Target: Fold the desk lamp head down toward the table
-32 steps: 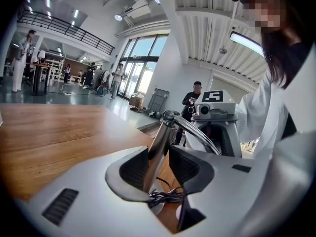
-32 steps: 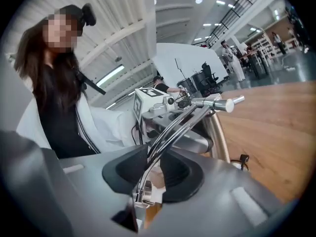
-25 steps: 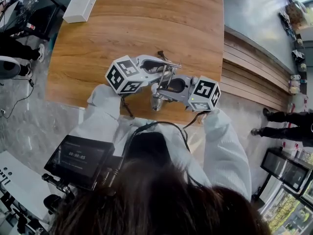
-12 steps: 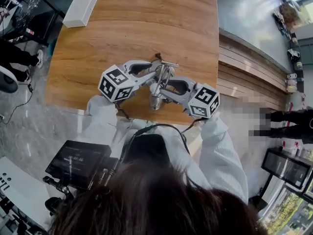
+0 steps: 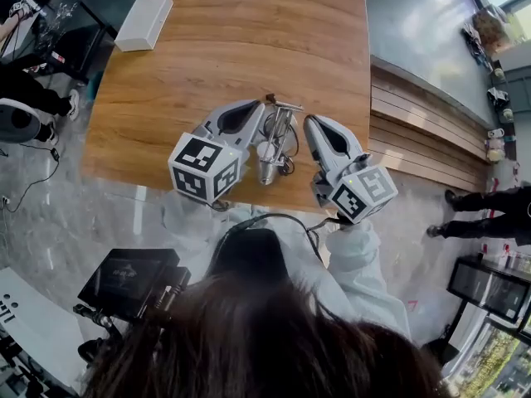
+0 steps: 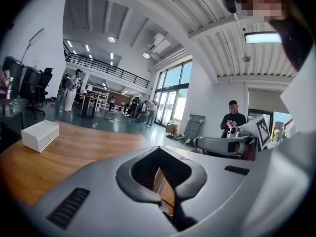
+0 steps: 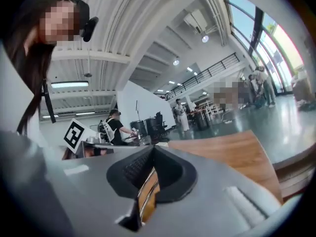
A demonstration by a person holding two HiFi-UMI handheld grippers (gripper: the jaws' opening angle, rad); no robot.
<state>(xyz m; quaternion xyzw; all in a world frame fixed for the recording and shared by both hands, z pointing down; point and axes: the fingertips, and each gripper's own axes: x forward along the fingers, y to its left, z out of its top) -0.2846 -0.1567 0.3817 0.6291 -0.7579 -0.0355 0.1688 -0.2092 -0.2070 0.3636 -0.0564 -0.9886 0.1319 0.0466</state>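
The silver desk lamp (image 5: pixel 277 138) lies folded low on the wooden table (image 5: pixel 249 40), its head (image 5: pixel 267 171) near the front edge. My left gripper (image 5: pixel 255 109) hovers just left of the lamp and my right gripper (image 5: pixel 312 124) just right of it; neither touches it. Both are raised and point roughly level across the table. In the left gripper view the left gripper (image 6: pixel 162 151) is shut with nothing between its jaws. The right gripper (image 7: pixel 153 149) is likewise shut and empty. Neither gripper view shows the lamp.
A white box (image 5: pixel 143 21) sits at the table's far left corner, also the white box (image 6: pixel 39 135). The table's front edge runs right below the lamp. People stand around the hall; one person (image 5: pixel 485 214) is on the floor to the right.
Both grippers came off the lamp, rose and tipped up toward level. Their jaws, spread around the lamp's arms before, are now shut. The lamp stays folded.
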